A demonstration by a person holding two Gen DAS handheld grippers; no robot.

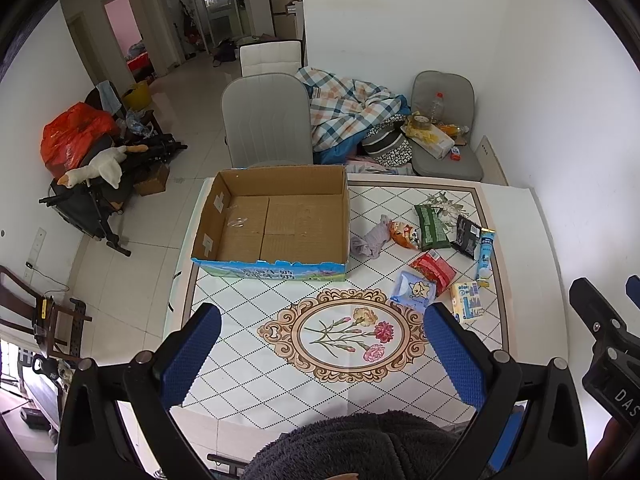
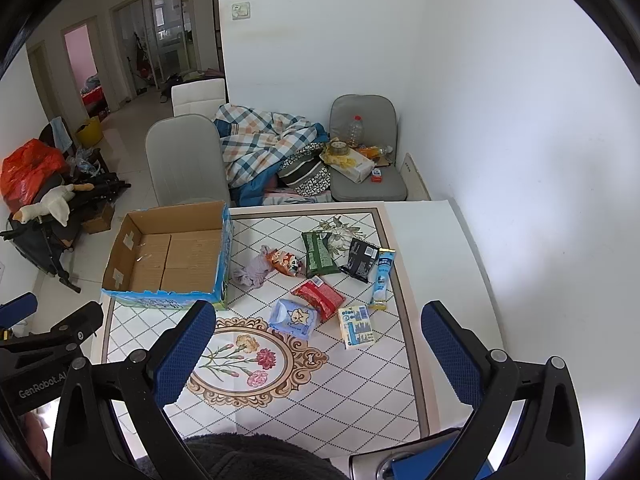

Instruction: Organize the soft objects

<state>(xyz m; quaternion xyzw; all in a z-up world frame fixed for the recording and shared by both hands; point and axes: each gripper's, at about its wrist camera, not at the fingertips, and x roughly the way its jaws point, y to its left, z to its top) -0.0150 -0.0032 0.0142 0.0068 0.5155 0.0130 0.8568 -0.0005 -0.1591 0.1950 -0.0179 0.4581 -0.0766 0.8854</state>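
An open cardboard box (image 1: pixel 276 220) (image 2: pixel 172 256) stands empty at the table's far left. To its right lie a crumpled lilac cloth (image 1: pixel 372 238) (image 2: pixel 254 270), an orange snack bag (image 1: pixel 405 235) (image 2: pixel 285 262), a green pack (image 1: pixel 430 227) (image 2: pixel 318 257), a black pack (image 1: pixel 466 237) (image 2: pixel 359 260), a red pack (image 1: pixel 434 270) (image 2: pixel 320 298), a blue tissue pack (image 1: pixel 414 291) (image 2: pixel 294 318), a yellow pack (image 1: pixel 468 302) (image 2: pixel 357 327) and a blue tube (image 1: pixel 485 254) (image 2: pixel 382 278). My left gripper (image 1: pixel 322 354) and right gripper (image 2: pixel 320 354) are open and empty, held above the table's near side.
The tiled table (image 1: pixel 280 380) has a flower medallion (image 1: pixel 352 334) in the middle. Grey chairs (image 1: pixel 266 120) (image 2: pixel 370 152) stand behind it, with a plaid blanket (image 1: pixel 352 110) between them. A dark fleece sleeve (image 1: pixel 352 446) fills the lower edge.
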